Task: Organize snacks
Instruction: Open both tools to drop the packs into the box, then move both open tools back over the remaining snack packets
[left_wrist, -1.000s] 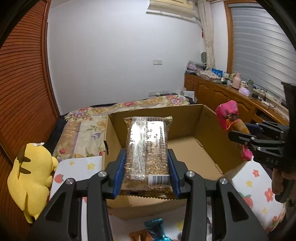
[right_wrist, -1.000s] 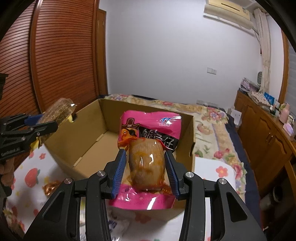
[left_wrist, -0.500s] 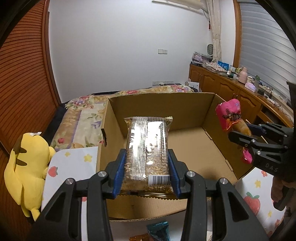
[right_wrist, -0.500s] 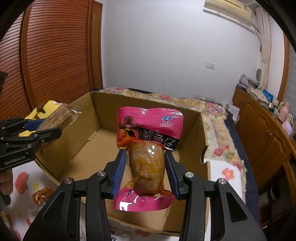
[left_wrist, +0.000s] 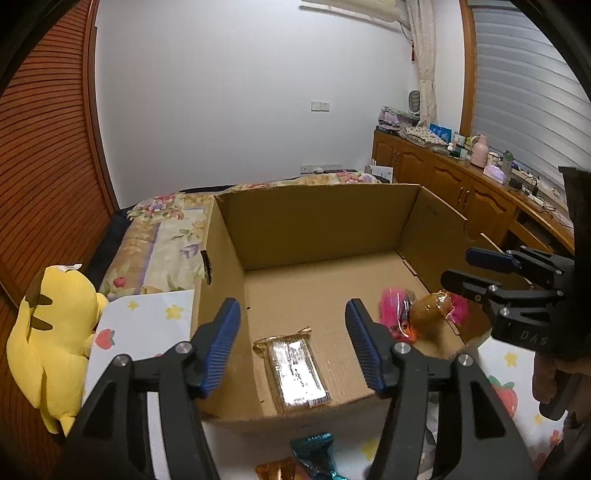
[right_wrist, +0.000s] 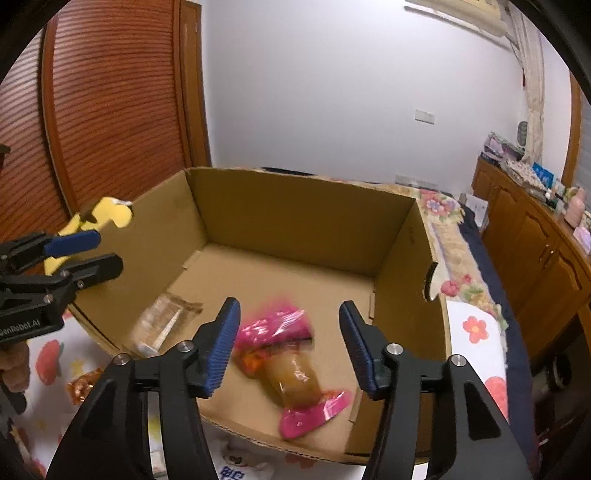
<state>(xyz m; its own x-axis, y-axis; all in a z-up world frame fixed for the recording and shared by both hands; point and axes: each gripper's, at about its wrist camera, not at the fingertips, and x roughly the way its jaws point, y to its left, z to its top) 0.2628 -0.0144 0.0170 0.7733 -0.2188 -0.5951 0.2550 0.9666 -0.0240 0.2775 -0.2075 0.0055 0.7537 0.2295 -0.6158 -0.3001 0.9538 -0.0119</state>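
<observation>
Surface: cloth printed with strawberries and stars (left_wrist: 509, 373), carrying my open cardboard box (left_wrist: 317, 221); a flowered bedspread (left_wrist: 162, 236), a slatted wooden door and a wooden sideboard lie beyond.
Left view only: yellow plush toy (left_wrist: 48, 343), teal wrapper (left_wrist: 314, 454).
Right view only: red flower print (right_wrist: 476, 328).
Cereal bar (left_wrist: 295, 373): flat on box floor, long axis running front to back.
Pink snack pouch (right_wrist: 291, 365): blurred, lying diagonally.
Left gripper (left_wrist: 291, 343), right gripper (right_wrist: 288, 343): jaws opening, gripping nothing
</observation>
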